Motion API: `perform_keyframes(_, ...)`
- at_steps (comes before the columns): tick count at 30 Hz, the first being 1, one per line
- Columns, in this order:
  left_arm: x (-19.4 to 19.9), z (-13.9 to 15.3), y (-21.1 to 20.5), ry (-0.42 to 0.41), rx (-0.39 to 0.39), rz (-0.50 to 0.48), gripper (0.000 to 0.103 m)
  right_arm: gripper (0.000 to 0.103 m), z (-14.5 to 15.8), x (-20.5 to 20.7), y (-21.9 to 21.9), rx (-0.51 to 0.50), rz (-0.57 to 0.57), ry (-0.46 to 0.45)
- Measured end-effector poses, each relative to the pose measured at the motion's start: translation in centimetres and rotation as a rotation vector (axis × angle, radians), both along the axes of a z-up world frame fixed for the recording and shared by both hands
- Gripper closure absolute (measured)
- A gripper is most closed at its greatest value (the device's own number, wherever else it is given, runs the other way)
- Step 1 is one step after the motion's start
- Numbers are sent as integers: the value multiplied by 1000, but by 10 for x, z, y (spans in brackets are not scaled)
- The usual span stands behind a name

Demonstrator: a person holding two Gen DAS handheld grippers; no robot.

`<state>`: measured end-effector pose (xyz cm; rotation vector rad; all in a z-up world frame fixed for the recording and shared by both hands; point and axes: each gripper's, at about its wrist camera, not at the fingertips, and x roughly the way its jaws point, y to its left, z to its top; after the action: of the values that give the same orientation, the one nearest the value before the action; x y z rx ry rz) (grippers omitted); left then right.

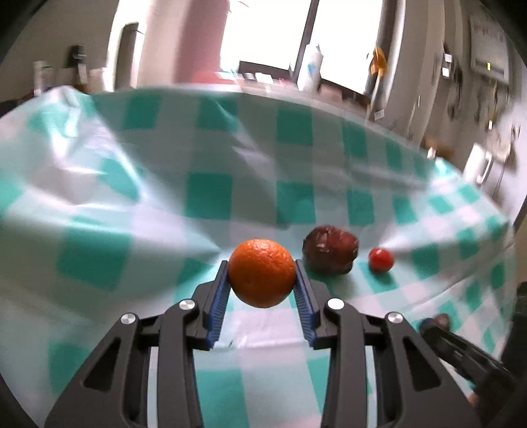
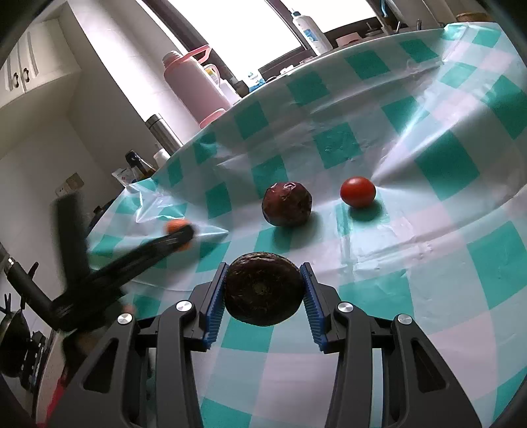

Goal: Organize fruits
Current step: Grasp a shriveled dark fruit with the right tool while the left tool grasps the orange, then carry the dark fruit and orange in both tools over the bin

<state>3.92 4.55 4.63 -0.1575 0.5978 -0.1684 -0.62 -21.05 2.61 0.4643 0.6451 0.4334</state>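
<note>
My left gripper (image 1: 262, 275) is shut on an orange (image 1: 262, 272) and holds it above the checked tablecloth (image 1: 204, 197). My right gripper (image 2: 263, 286) is shut on a dark brown round fruit (image 2: 263, 288) just above the cloth. A dark red wrinkled fruit (image 2: 287, 204) and a small red tomato (image 2: 357, 191) lie side by side on the cloth beyond it; they also show in the left wrist view, the dark red fruit (image 1: 330, 249) and the tomato (image 1: 381, 259) to the right of the orange. The left gripper with the orange (image 2: 178, 227) appears blurred at the left of the right wrist view.
The teal-and-white plastic cloth is wrinkled and raised at its far left (image 1: 66, 138). Beyond the table's far edge stand a pink flask (image 2: 194, 85), a steel bottle (image 2: 163, 131), a white pump bottle (image 2: 311, 31) and other bottles. The right gripper (image 1: 461, 352) shows at lower right.
</note>
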Motion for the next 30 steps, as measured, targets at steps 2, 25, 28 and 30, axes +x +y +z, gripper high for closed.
perform_keyframes(2,-23,1,4,-34,-38,32,65,59,0,0,0,0,-2,1)
perform_keyframes(25,-31,-16,-9,39,-23,9,65,59,-11,11,12,-81,7,82)
perform_keyframes(28,-37,-17,-11,41,-13,-7,65,59,-12,12,13,-94,-1,95)
perform_keyframes(30,-42,-16,-13,31,-6,-16,65,59,-13,13,14,-100,-2,101)
